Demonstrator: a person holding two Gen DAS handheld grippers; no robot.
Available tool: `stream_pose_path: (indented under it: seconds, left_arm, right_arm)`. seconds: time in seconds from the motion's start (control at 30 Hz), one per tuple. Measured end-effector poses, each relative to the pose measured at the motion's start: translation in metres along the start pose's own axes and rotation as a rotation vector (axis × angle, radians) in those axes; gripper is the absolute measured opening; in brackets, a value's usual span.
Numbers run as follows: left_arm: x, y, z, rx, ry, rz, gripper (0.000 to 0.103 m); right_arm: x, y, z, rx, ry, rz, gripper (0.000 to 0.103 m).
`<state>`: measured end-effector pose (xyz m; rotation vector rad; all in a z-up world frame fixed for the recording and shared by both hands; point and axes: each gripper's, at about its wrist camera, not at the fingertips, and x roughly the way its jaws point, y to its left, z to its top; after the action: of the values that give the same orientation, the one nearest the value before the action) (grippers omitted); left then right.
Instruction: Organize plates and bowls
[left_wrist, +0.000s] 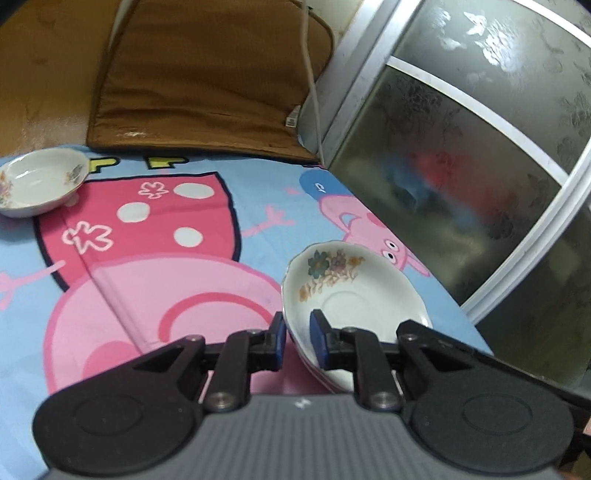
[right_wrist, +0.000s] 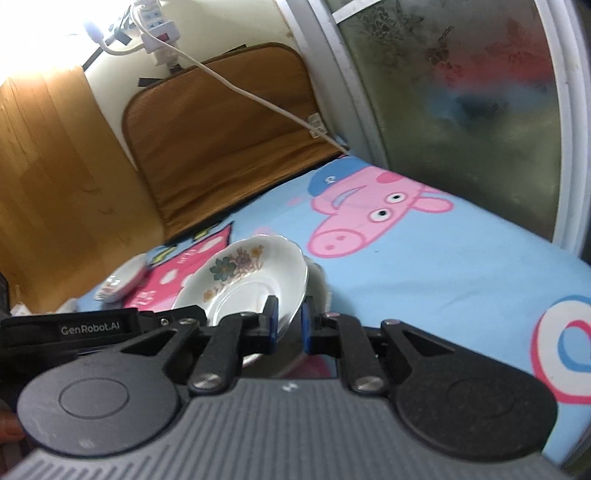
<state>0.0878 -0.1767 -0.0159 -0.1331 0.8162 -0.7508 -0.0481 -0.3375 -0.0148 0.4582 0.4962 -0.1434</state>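
Both your left tool (left_wrist: 298, 341) and right tool (right_wrist: 289, 321) pinch opposite rims of one floral dish (left_wrist: 347, 295), tilted above the cartoon bedsheet (left_wrist: 147, 280); a second bowl (left_wrist: 40, 186), well apart from the dish, seemingly remains unstacked.

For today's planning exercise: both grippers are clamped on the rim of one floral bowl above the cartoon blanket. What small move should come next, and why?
Probably carry the floral bowl toward the other bowl at the blanket's far side, to stack them. The left gripper and right gripper each pinch its rim, it is tilted, and the second bowl sits alone.
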Motion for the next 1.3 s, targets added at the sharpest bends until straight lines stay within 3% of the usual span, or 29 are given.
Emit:
stream_pose_path:
  seconds: [0.1, 0.17, 0.2, 0.37, 0.47, 0.5, 0.63, 0.73, 0.8, 0.9, 1.03, 1.17, 1.27, 1.3]
  left_arm:
    - [-0.004, -0.007, -0.003, 0.053, -0.02, 0.03, 0.018]
    - [-0.01, -0.006, -0.002, 0.057, -0.035, 0.029, 0.023]
    - [-0.014, -0.005, -0.002, 0.052, -0.047, 0.028, 0.023]
    - [-0.043, 0.017, -0.003, 0.028, -0.101, 0.055, 0.023]
    - [-0.072, 0.048, -0.011, 0.001, -0.163, 0.124, 0.023]
    - [-0.083, 0.061, -0.014, -0.015, -0.183, 0.159, 0.023]
    - [-0.124, 0.113, -0.029, -0.087, -0.25, 0.322, 0.023]
    - [-0.147, 0.143, -0.04, -0.093, -0.289, 0.469, 0.023]
    - [-0.157, 0.157, -0.044, -0.108, -0.31, 0.524, 0.023]
    - [-0.165, 0.171, -0.047, -0.162, -0.341, 0.468, 0.023]
    - [-0.163, 0.163, -0.046, -0.092, -0.359, 0.46, 0.023]
    - [-0.162, 0.169, -0.045, -0.114, -0.361, 0.444, 0.023]
    - [-0.163, 0.17, -0.047, -0.122, -0.368, 0.436, 0.023]
    - [-0.164, 0.17, -0.049, -0.119, -0.37, 0.435, 0.023]
  right_arm:
    - [-0.004, 0.003, 0.0, -0.049, -0.059, -0.032, 0.022]
    - [-0.007, 0.007, -0.001, -0.085, -0.108, -0.077, 0.047]
    - [-0.008, 0.009, -0.002, -0.1, -0.144, -0.103, 0.066]
    - [-0.014, 0.014, 0.0, -0.133, -0.227, -0.124, 0.068]
    - [-0.018, 0.023, 0.009, -0.112, -0.236, -0.044, 0.058]
    - [-0.016, 0.029, 0.013, -0.109, -0.219, -0.004, 0.049]
    - [0.013, 0.063, 0.021, -0.07, -0.042, 0.21, 0.025]
    - [0.05, 0.094, 0.024, -0.02, 0.103, 0.322, 0.022]
    - [0.078, 0.116, 0.027, -0.004, 0.151, 0.33, 0.022]
    - [0.126, 0.139, 0.033, 0.07, 0.215, 0.307, 0.025]
    - [0.174, 0.153, 0.041, 0.148, 0.238, 0.23, 0.025]
    - [0.212, 0.164, 0.043, 0.155, 0.294, 0.199, 0.025]
    - [0.228, 0.162, 0.042, 0.19, 0.334, 0.197, 0.019]
    - [0.228, 0.162, 0.044, 0.188, 0.345, 0.193, 0.008]
